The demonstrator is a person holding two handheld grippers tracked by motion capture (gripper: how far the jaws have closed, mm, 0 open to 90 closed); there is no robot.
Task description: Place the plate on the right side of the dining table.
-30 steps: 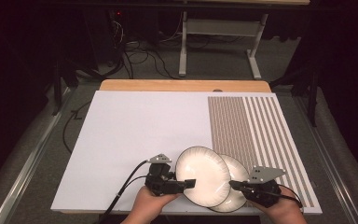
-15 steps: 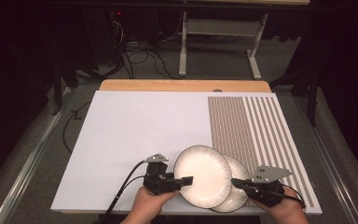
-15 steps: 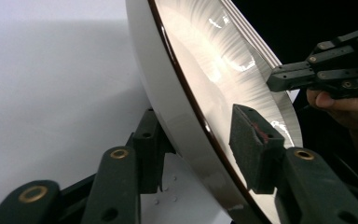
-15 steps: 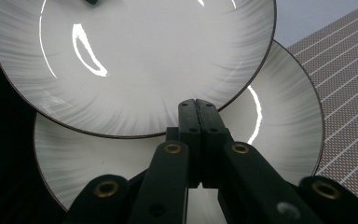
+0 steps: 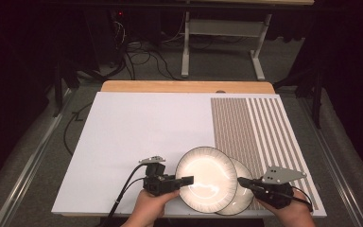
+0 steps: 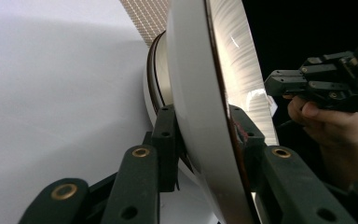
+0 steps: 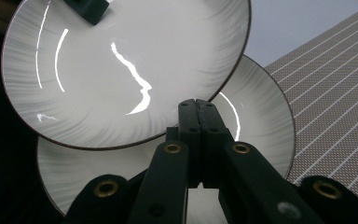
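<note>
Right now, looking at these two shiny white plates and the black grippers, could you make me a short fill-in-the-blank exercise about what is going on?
1. The left gripper has just been closing its jaws on the rim of the ____ glossy white dark-rimmed plate.
2. The lower white plate lies partly on the ____ brown-and-white mat.
3. The right gripper holds its jaws ____, with nothing between them.
4. There are ____ plates on the white table.

Missing words: upper; striped; shut; two
</note>
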